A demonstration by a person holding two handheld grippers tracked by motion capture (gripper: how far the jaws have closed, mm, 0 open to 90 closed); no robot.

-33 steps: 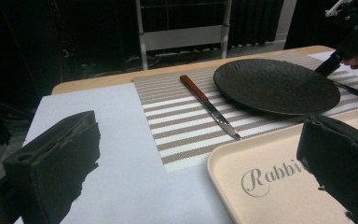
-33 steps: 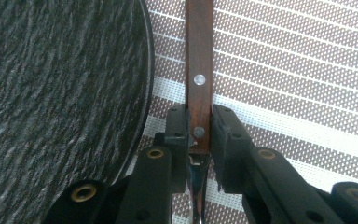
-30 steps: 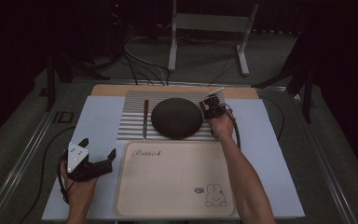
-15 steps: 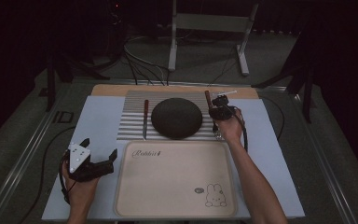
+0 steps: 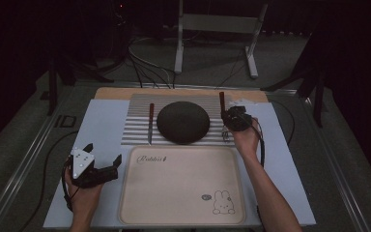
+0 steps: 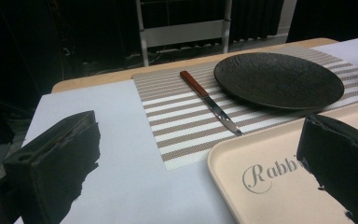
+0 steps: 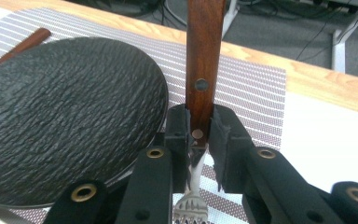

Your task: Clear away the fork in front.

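Right gripper (image 7: pixel 199 140) pinches wooden-handled steel fork (image 7: pixel 204 60) just right of round black textured plate (image 5: pixel 182 122), over striped placemat (image 5: pixel 137 128); left gripper (image 5: pixel 101 166), jaws spread, holds nothing; risk: narrow handle pivoting in the pads, tines striking plate.

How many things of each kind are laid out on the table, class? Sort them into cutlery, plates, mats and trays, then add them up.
Cutlery: 2, the knife and the fork held in the right gripper
Plates: 1, the black plate
Mats: 1, the striped placemat
Trays: 1, the beige tray
Total: 5
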